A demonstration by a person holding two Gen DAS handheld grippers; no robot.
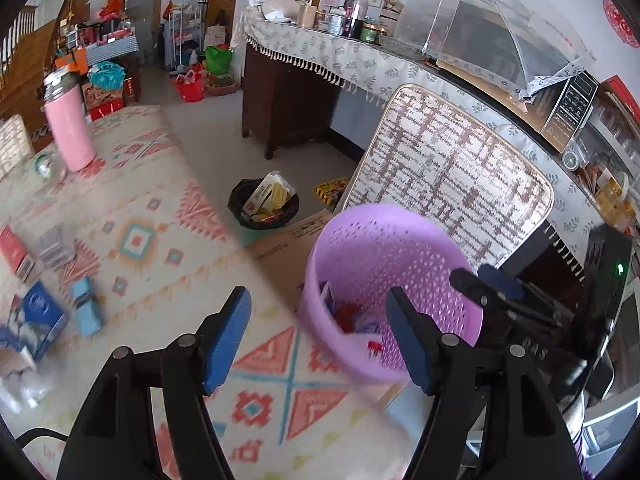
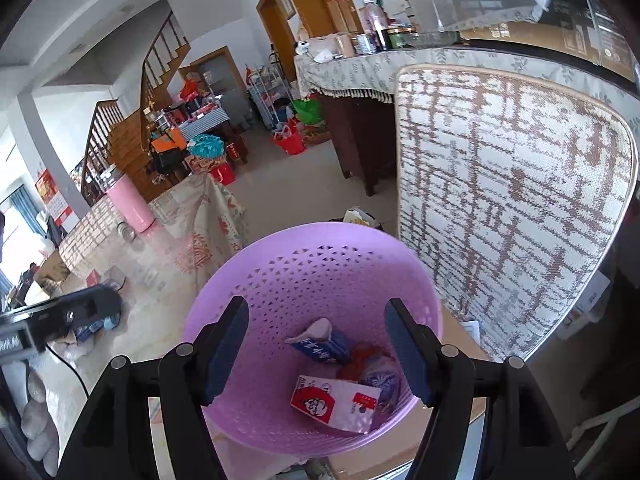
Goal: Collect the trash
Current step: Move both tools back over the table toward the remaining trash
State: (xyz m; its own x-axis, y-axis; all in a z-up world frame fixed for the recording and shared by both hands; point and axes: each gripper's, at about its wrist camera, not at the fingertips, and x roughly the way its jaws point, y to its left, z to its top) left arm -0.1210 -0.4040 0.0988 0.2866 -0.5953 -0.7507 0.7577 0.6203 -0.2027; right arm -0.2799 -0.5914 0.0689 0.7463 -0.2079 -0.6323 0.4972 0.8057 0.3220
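A purple perforated basket [image 2: 280,280] stands at the table's right edge and shows in the left wrist view [image 1: 360,240] too. In it lie a white and red carton [image 2: 334,404], a blue carton [image 2: 324,346] and crumpled wrappers [image 2: 376,372]. My right gripper [image 2: 316,352] is open and empty, just above the basket's mouth. My left gripper [image 1: 320,340] is open and empty over the patterned tablecloth [image 1: 160,248], left of the basket. Blue boxes [image 1: 86,312] and a red box [image 1: 14,252] lie on the cloth at the left. The right gripper shows in the left wrist view [image 1: 480,284].
A pink thermos [image 1: 68,128] and a glass jar [image 1: 48,166] stand at the table's far end. A woven chair back [image 1: 452,184] rises behind the basket. A black floor bin [image 1: 264,204] holds trash beyond the table. A cluttered sideboard [image 1: 360,60] runs along the wall.
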